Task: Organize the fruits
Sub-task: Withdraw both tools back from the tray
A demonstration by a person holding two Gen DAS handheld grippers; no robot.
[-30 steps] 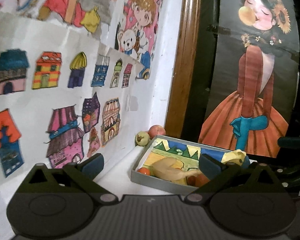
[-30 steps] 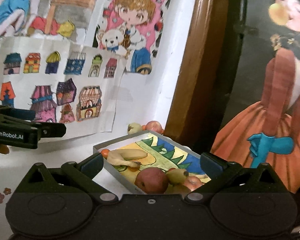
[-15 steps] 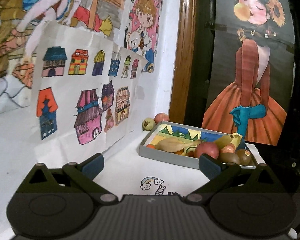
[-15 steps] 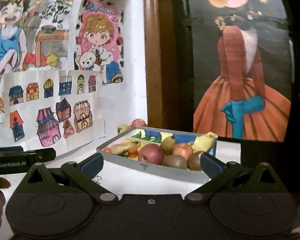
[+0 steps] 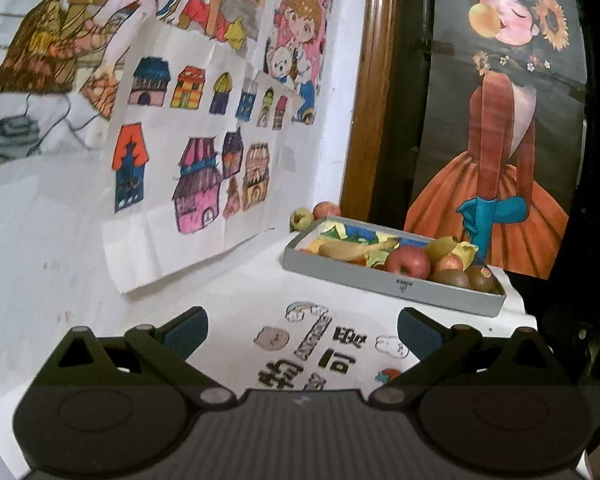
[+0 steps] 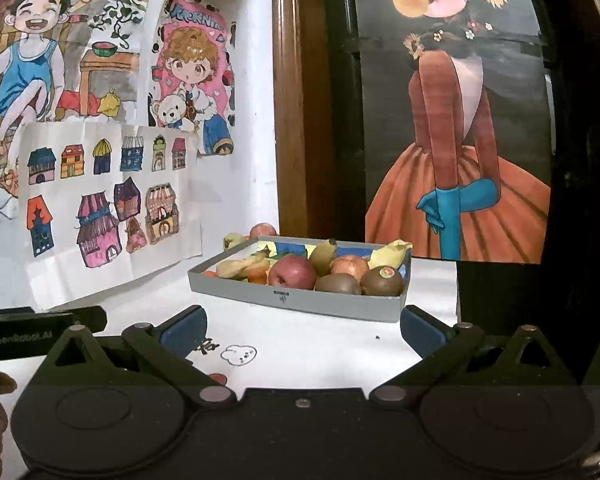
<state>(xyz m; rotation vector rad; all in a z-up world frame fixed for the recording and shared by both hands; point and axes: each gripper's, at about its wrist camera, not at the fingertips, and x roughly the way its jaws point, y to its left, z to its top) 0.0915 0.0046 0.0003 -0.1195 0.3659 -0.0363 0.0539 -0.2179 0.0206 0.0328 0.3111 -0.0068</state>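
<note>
right wrist: grey tray (image 6: 236, 286) w/ red apple (image 6: 292, 271), 2 brown kiwis (image 6: 338, 283).

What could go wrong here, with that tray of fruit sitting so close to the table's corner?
The grey tray sits near the table's right edge, so a nudge from the right gripper might push it off. The fruit is packed together: reaching for the red apple could roll the kiwis out. Two fruits behind the tray, by the wall, look awkward to reach.
</note>
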